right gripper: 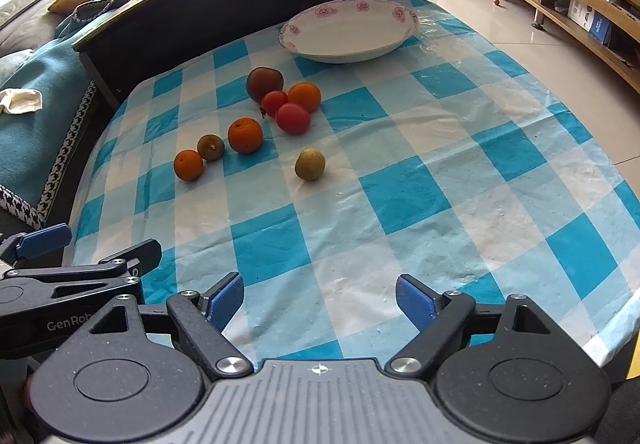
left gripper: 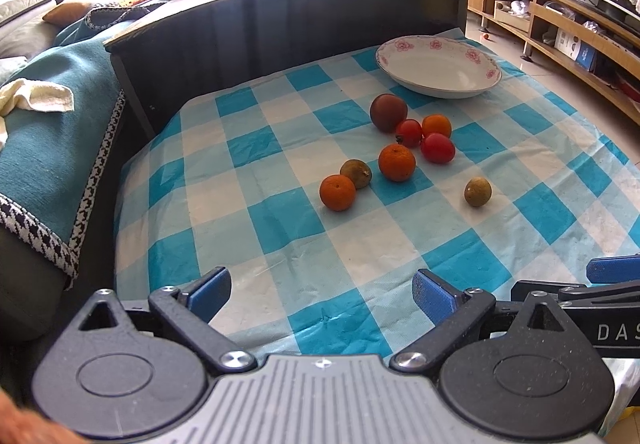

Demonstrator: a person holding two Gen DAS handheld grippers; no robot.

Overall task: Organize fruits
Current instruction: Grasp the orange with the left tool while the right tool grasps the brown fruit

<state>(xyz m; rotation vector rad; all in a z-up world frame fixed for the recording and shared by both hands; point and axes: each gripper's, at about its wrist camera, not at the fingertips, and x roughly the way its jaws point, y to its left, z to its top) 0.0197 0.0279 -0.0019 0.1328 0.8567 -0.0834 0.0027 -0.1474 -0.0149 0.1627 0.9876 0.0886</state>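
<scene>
While nothing has yet been lifted, the step in hand looks like choosing a first fruit and carrying it to the plate (right gripper: 348, 52), which stands empty at the far side of the desk (right gripper: 460, 212). Both the left gripper (left gripper: 322, 294) and the right gripper (right gripper: 320, 300) hover over the checked cloth well short of the plate, fingers spread wide with nothing between them. A sensible start would be the lone brownish-green fruit (right gripper: 310, 164), nearest the right gripper and standing apart on the near side of the plate, so the fingers can straddle it without nudging neighbours. Close gently, since round fruit rolls. Just in front of the plate sits a tight cluster: a dark red-brown fruit (right gripper: 265, 83), two red tomatoes (right gripper: 293, 118) and an orange (right gripper: 305, 96), touching. Further from the plate, toward the sofa side, lie two more oranges (right gripper: 245, 135) with a second brownish-green fruit (right gripper: 211, 147) between them.
</scene>
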